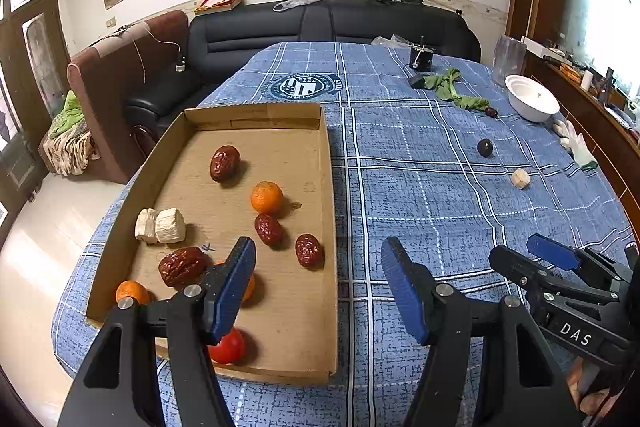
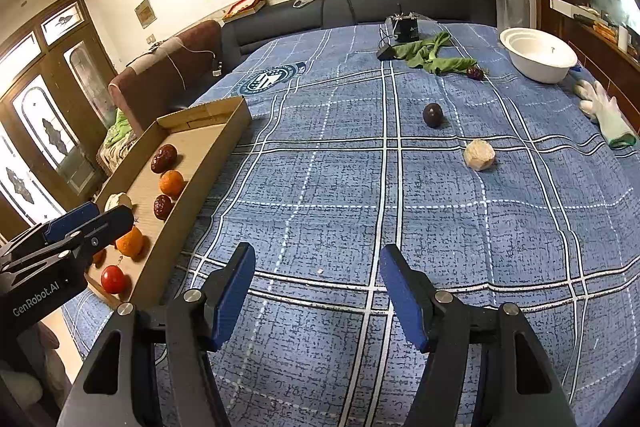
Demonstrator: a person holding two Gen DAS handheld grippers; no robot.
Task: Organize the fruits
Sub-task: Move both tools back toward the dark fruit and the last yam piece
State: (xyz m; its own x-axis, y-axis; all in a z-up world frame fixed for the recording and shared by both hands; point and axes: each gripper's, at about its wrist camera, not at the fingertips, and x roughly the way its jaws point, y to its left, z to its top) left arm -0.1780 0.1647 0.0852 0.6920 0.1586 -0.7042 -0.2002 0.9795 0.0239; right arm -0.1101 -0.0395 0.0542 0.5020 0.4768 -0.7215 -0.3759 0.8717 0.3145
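Blue-checked cloth (image 2: 320,187); upright dark fruit (image 2: 433,115)

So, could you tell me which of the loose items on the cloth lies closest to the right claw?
The pale beige chunk. The dark round fruit and the red date by the green cloth both lie farther from the right claw.

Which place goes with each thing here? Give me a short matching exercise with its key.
Things:
1. tomato
2. white bowl
3. dark plum
4. green cloth

Places:
A. on bare tablecloth, near the pale lump
B. near corner of the cardboard tray
C. far right of the table, by the glove
D. far end, beside a small black box

Pairs: 1-B, 2-C, 3-A, 4-D
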